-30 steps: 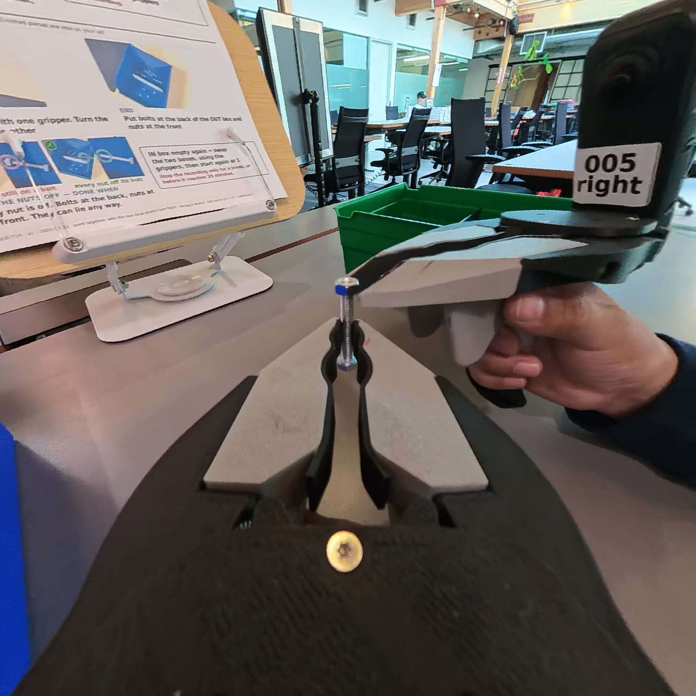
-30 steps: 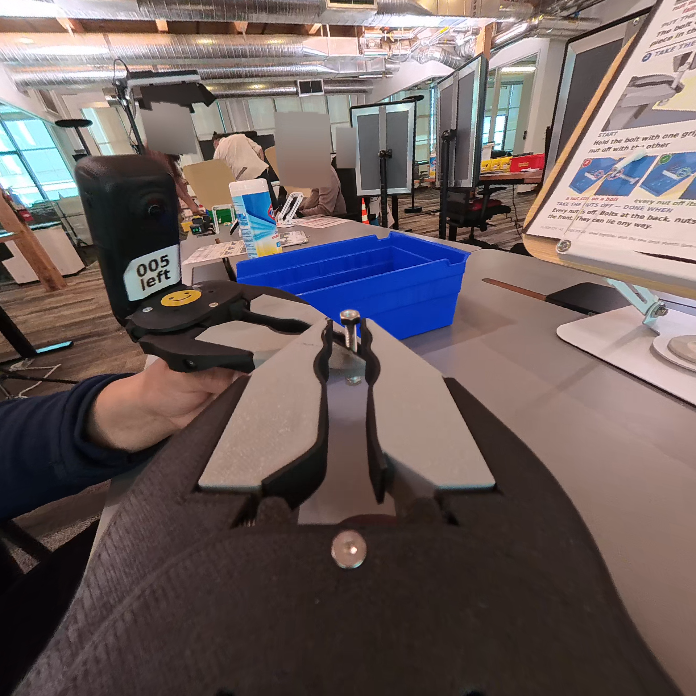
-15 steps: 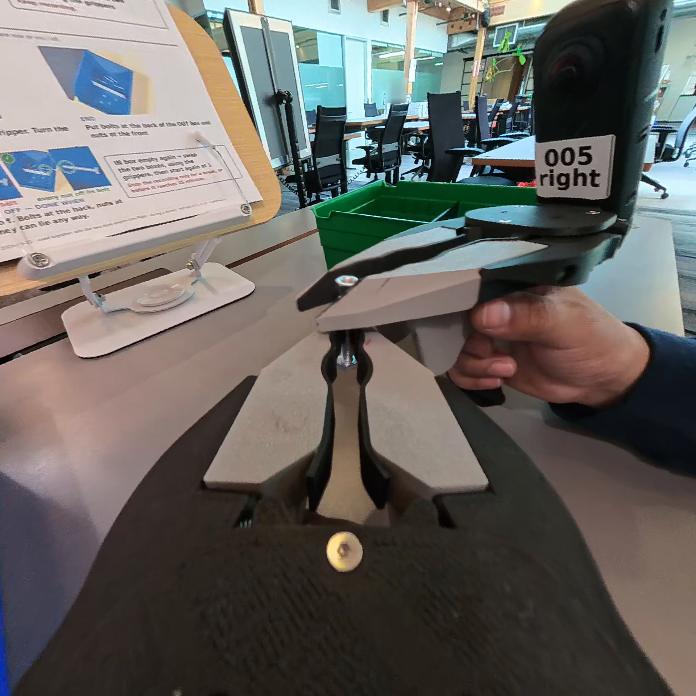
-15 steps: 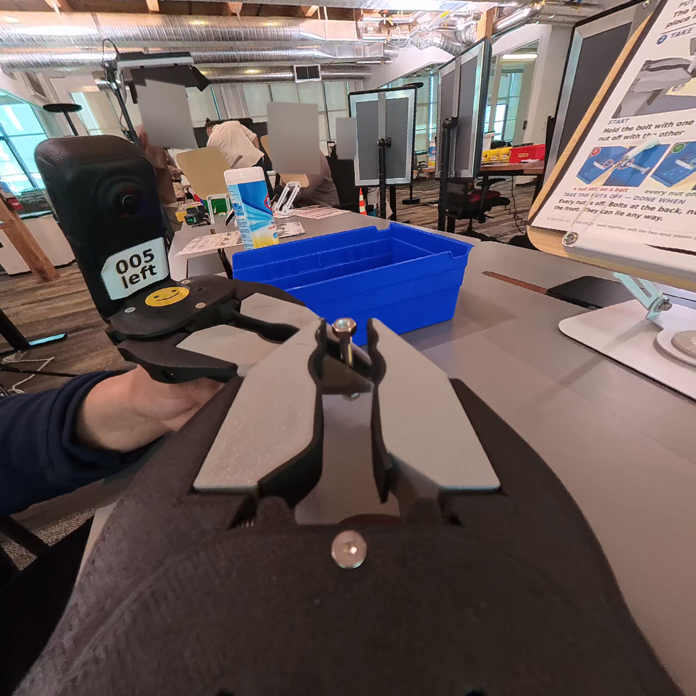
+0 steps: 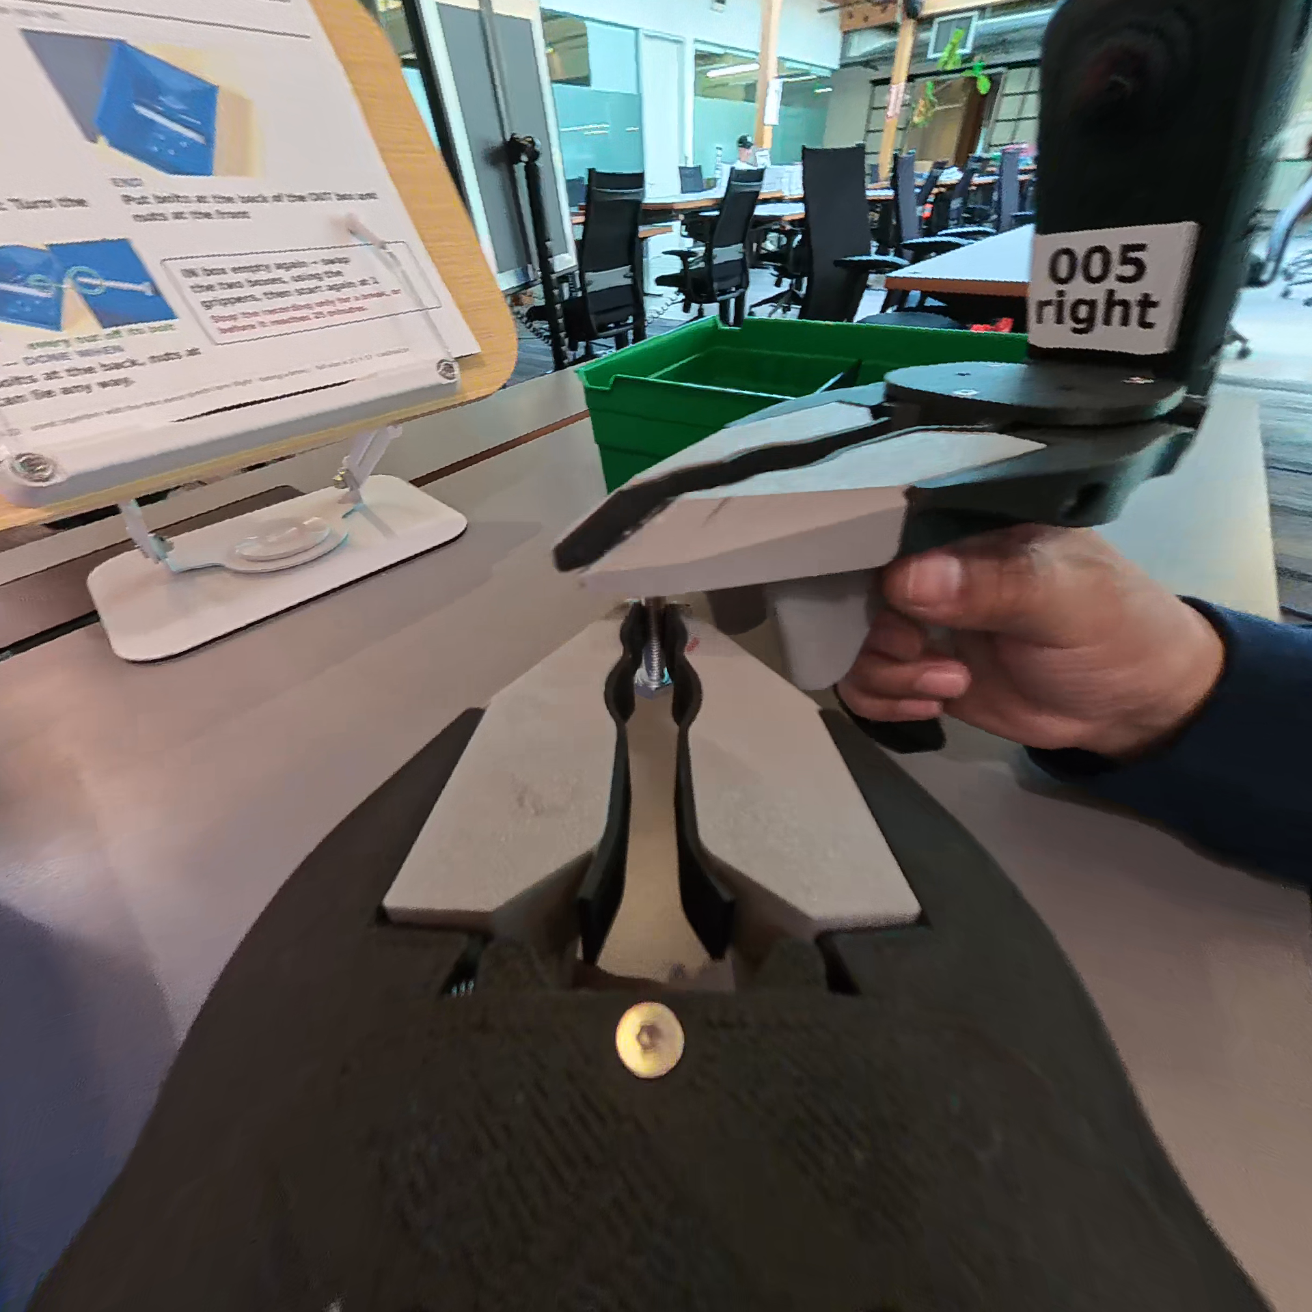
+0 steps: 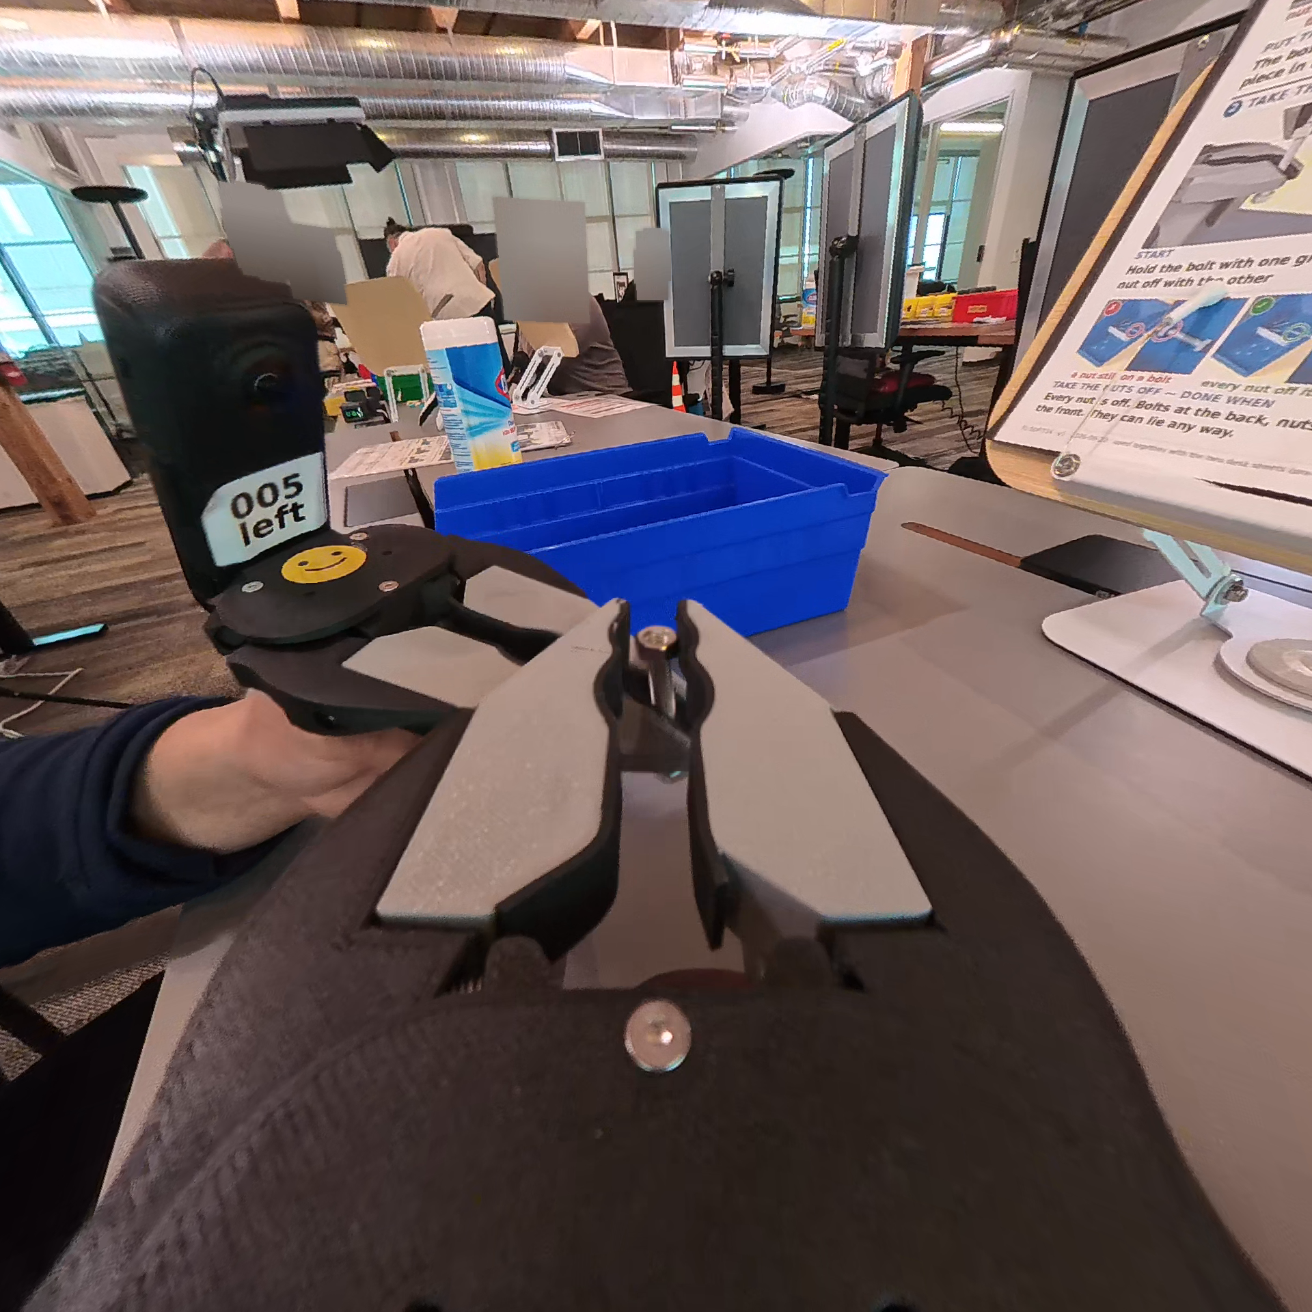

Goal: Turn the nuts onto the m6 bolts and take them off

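Note:
A silver bolt (image 5: 651, 639) stands upright over the grey table. My left gripper (image 5: 652, 642) is shut on the nut (image 5: 654, 683) at the bolt's lower end. My right gripper (image 6: 654, 619) comes in level from the right and sits across the top of the bolt. Its fingers close in on both sides of the bolt just under the head (image 6: 657, 637). In the left wrist view the right gripper (image 5: 576, 561) hides the bolt head. A hand (image 5: 1029, 639) holds it.
A blue bin (image 6: 710, 568) stands on the table beyond the bolt. A green bin (image 5: 660, 419) stands on the opposite side. An instruction board on a white stand (image 5: 284, 539) is beside them. A wipes canister (image 6: 468, 397) stands behind the blue bin. The grippers' ends are close to 4 centimetres from one another.
My right gripper opened, slid forward and down over the bolt's top, then narrowed around it. The left gripper kept its hold on the nut.

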{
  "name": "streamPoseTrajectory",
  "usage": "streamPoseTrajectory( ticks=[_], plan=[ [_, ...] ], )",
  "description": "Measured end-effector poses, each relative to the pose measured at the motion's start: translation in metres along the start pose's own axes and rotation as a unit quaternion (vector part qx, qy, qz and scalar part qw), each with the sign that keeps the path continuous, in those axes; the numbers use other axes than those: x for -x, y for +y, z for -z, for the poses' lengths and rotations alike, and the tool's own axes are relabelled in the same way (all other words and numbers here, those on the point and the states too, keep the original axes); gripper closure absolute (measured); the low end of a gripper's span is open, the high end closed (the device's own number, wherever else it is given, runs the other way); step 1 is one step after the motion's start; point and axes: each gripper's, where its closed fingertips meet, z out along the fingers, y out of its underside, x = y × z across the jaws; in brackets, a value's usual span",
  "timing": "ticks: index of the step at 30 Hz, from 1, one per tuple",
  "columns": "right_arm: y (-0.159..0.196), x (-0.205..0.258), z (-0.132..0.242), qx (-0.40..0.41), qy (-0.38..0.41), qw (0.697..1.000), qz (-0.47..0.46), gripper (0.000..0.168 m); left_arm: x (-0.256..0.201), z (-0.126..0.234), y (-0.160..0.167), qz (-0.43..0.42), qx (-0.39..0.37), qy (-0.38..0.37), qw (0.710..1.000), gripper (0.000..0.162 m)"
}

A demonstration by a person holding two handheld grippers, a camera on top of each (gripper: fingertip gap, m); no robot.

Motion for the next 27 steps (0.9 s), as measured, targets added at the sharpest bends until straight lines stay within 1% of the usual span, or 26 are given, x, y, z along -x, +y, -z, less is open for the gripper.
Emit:
streamPoseTrajectory(
  ticks=[3, 6, 7, 9, 14, 20, 24, 27],
  plan=[
    [0.002, 0.0, -0.001, 0.004, -0.001, 1.0, 0.0, 0.162, -0.004, -0.002, 0.001, -0.015, 0.004, -0.001, 1.0, 0.159],
    [0.001, 0.001, -0.001, 0.002, -0.004, 1.0, -0.006, 0.162, -0.004, -0.001, 0.0, -0.005, 0.001, 0.005, 1.0, 0.159],
    [0.0, -0.001, -0.001, 0.001, 0.0, 1.0, -0.006, 0.16, -0.001, 0.0, 0.0, -0.004, 0.001, -0.001, 1.0, 0.159],
    [-0.003, -0.004, 0.002, -0.006, 0.008, 1.0, -0.009, 0.151, 0.008, 0.001, 0.001, -0.002, 0.004, -0.023, 1.0, 0.159],
    [-0.009, -0.009, 0.008, -0.023, 0.012, 0.999, -0.019, 0.153, 0.029, 0.006, 0.001, 0.03, -0.002, -0.061, 0.998, 0.159],
    [0.0, -0.003, 0.0, 0.001, 0.011, 1.0, 0.001, 0.155, 0.018, 0.002, 0.002, 0.012, 0.006, -0.043, 0.999, 0.159],
    [0.003, -0.002, -0.002, 0.006, 0.006, 1.0, -0.002, 0.161, 0.009, 0.001, 0.0, -0.003, 0.002, -0.028, 1.0, 0.159],
    [0.005, -0.001, -0.004, 0.013, 0.009, 1.0, 0.005, 0.162, 0.007, 0.0, 0.001, -0.006, 0.003, -0.025, 1.0, 0.159]
  ],
)
